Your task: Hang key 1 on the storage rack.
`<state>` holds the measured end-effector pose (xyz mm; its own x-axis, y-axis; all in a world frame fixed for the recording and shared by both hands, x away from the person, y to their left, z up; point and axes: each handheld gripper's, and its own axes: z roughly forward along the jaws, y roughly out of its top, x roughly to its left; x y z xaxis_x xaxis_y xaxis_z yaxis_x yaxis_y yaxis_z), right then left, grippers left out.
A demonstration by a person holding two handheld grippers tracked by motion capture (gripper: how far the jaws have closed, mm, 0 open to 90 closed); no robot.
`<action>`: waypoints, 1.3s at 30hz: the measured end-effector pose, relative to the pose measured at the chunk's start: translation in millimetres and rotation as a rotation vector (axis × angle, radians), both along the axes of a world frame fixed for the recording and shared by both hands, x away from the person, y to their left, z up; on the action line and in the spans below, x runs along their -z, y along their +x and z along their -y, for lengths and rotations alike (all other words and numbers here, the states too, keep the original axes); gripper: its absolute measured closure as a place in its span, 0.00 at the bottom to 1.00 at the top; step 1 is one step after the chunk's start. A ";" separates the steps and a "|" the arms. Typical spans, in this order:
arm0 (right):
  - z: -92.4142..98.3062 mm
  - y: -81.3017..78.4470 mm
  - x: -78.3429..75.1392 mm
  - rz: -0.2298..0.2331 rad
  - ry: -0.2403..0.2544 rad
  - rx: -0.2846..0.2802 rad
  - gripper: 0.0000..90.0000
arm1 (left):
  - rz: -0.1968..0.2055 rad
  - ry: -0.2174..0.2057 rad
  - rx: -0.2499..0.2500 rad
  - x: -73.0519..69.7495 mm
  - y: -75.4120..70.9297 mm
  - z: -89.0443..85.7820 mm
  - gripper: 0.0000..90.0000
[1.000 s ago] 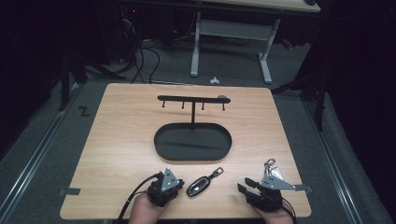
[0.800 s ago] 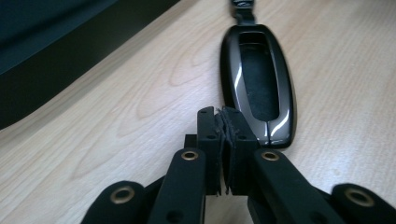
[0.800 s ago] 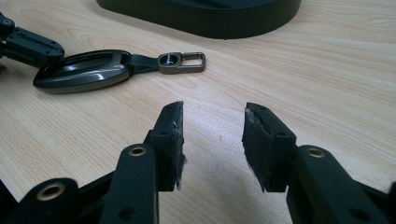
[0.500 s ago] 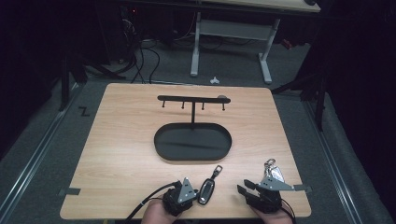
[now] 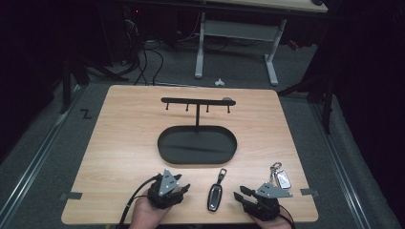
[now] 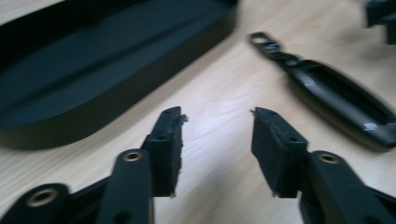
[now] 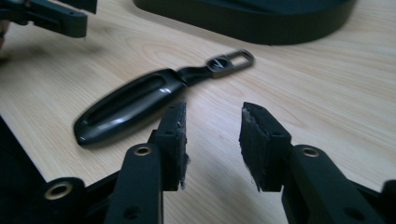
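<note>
Right now the black key fob point(image 5: 215, 194) lies flat on the wooden table point(image 5: 124, 143), between the 2 grippers and touching neither. The left gripper point(image 5: 184, 187) sits just to its left; its jaws have just been opening and stand spread, with bare table between them. In the left gripper view the key fob point(image 6: 336, 100) is off to the right of the jaws. The right gripper point(image 5: 239, 196) sits just to the right of the fob; its jaws have just been closing a little, but they are apart and pinch nothing. In the right gripper view the key fob point(image 7: 135, 105) lies just beyond the left jaw, with a small round badge on its metal loop that is too small to read. A bunch of keys with a silver fob point(image 5: 279, 175) lies near the right gripper. Farther back stands a black oval tray point(image 5: 197, 145) with a hook rack point(image 5: 197, 101). A "Z" mark point(image 5: 86, 113) shows on the floor.
</note>
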<state>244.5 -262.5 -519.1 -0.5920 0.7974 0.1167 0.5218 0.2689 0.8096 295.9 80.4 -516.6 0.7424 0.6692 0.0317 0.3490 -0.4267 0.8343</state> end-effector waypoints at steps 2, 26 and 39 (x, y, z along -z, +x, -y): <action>-7.8 2.5 -1.4 0.001 0.006 -0.023 0.72 | 0.015 -0.016 -0.051 -2.0 0.0 -11.7 0.50; -54.8 17.5 3.3 -0.033 -0.085 -0.230 1.00 | 0.049 -0.032 -0.216 -0.6 -10.1 -61.8 0.42; -2.4 28.0 2.6 -0.027 -0.104 -0.054 0.99 | 0.051 -0.042 -0.177 -2.0 -6.0 -52.8 0.42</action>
